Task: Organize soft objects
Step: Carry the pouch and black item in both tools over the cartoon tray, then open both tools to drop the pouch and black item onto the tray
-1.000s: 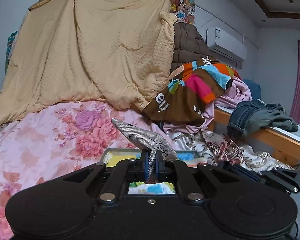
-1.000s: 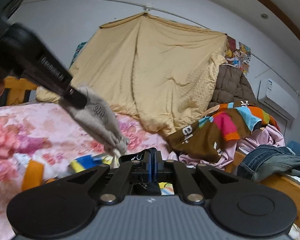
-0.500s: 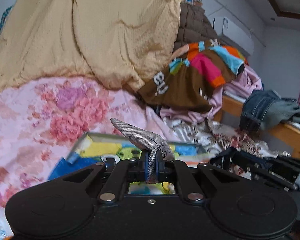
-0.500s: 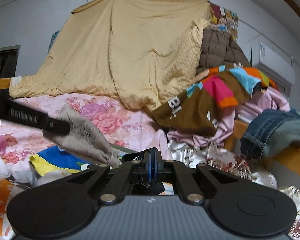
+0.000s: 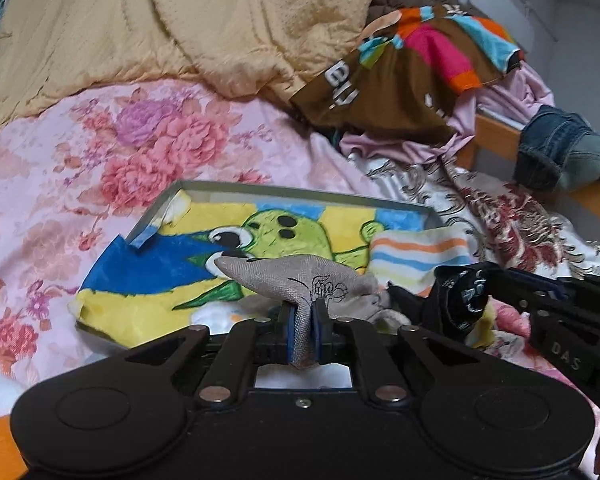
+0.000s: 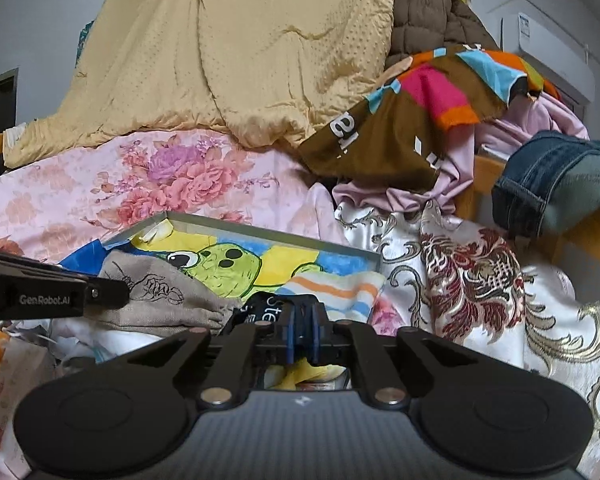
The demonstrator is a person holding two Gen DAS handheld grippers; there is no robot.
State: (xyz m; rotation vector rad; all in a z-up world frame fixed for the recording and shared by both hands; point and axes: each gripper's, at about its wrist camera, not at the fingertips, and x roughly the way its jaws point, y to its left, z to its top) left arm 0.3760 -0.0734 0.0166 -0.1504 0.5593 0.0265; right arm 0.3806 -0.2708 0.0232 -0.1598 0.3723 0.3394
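Observation:
My left gripper (image 5: 303, 332) is shut on a grey sock (image 5: 296, 276) with a black line drawing, held low over a shallow grey tray (image 5: 300, 191) on the bed. The tray holds a yellow, blue and green cartoon cloth (image 5: 260, 240) and a striped cloth (image 5: 416, 258). My right gripper (image 6: 302, 334) is shut on a black sock (image 6: 266, 306) with white lettering, just right of the grey sock (image 6: 156, 296). The black sock (image 5: 464, 296) and the right gripper also show at the right of the left wrist view. The tray (image 6: 268, 234) shows in the right wrist view too.
A pink floral bedspread (image 5: 100, 152) covers the bed. A tan quilt (image 5: 180, 20) hangs behind. A heap of clothes (image 5: 412, 72) lies at the back right, with jeans (image 5: 560, 152) on a wooden rail. A gold and red brocade cloth (image 6: 480, 280) lies right of the tray.
Both grippers have tilted down and come lower toward the tray, still holding their socks. The tray and its cloths now fill the middle of both views.

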